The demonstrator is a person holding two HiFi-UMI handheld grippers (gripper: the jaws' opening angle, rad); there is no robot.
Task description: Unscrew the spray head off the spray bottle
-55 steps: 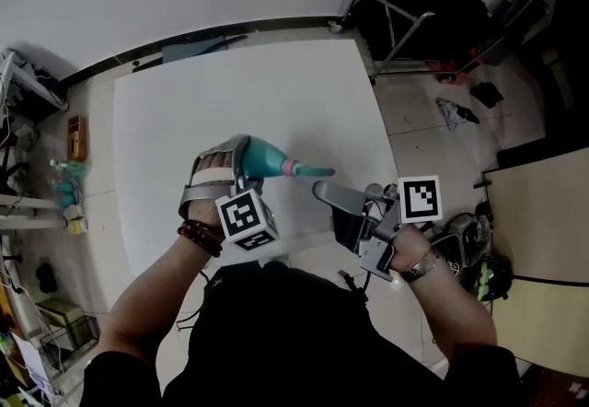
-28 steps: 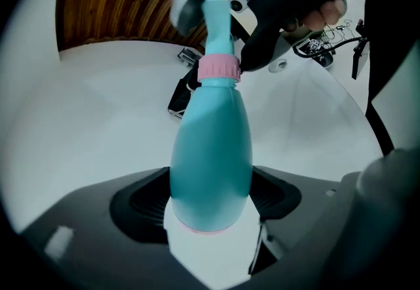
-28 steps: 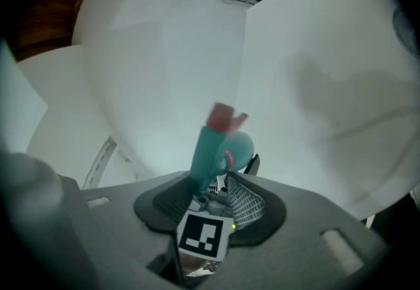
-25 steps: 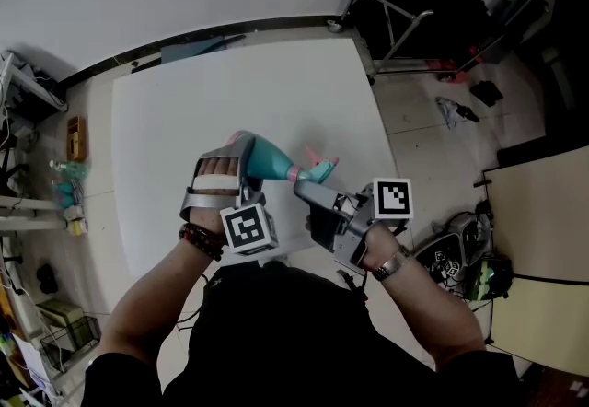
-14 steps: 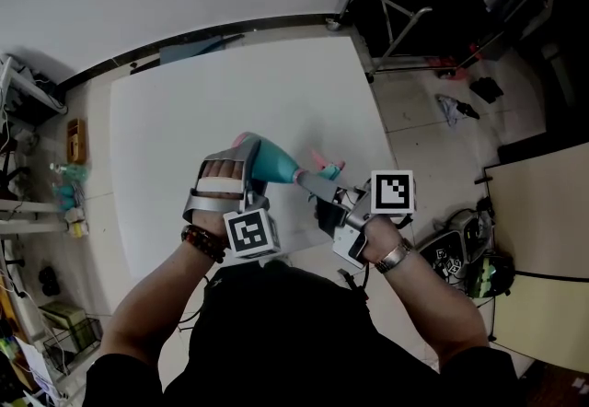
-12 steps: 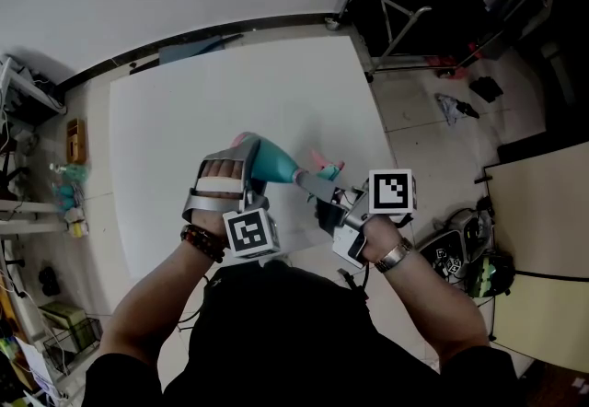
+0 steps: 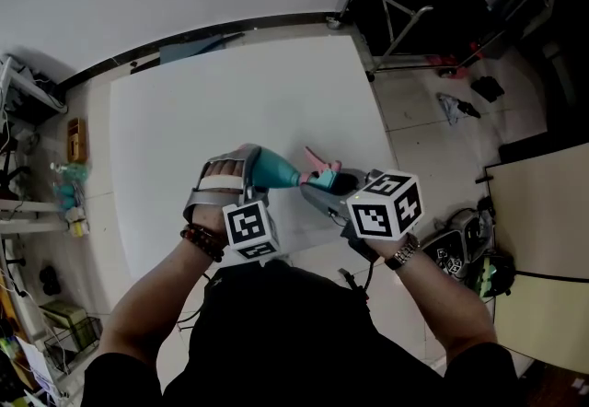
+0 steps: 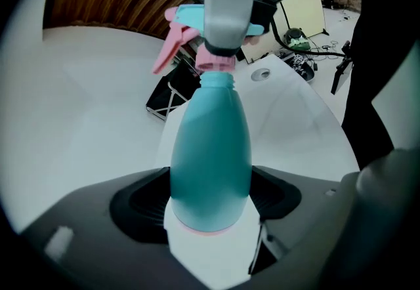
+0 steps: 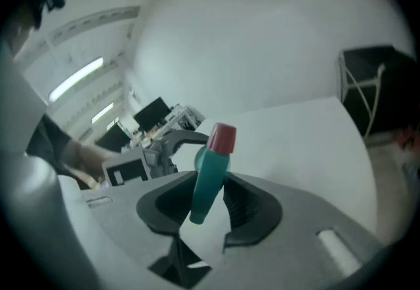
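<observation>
A teal spray bottle (image 7: 267,168) lies level above the white table (image 7: 230,92), its body held in my left gripper (image 7: 247,161). In the left gripper view the bottle (image 8: 210,151) fills the wide gap between both pads. Its pink collar (image 8: 215,62) and pink trigger (image 8: 170,46) show at the top. My right gripper (image 7: 327,184) comes in from the right and is shut on the teal spray head (image 7: 322,178). In the right gripper view the spray head (image 9: 210,174), with its red nozzle tip (image 9: 222,138), stands pinched between the black pads of my right gripper (image 9: 210,207).
A black folding stand (image 7: 414,9) stands beyond the table's far right corner. Shelves with small items (image 7: 37,203) line the left side. Cables and gear (image 7: 460,249) lie on the floor to the right, beside a wooden board (image 7: 543,212).
My right gripper has shifted from the bottle's neck onto the spray head and rolled over, so its marker cube now faces up. The pink trigger has swung round. The left gripper has kept still.
</observation>
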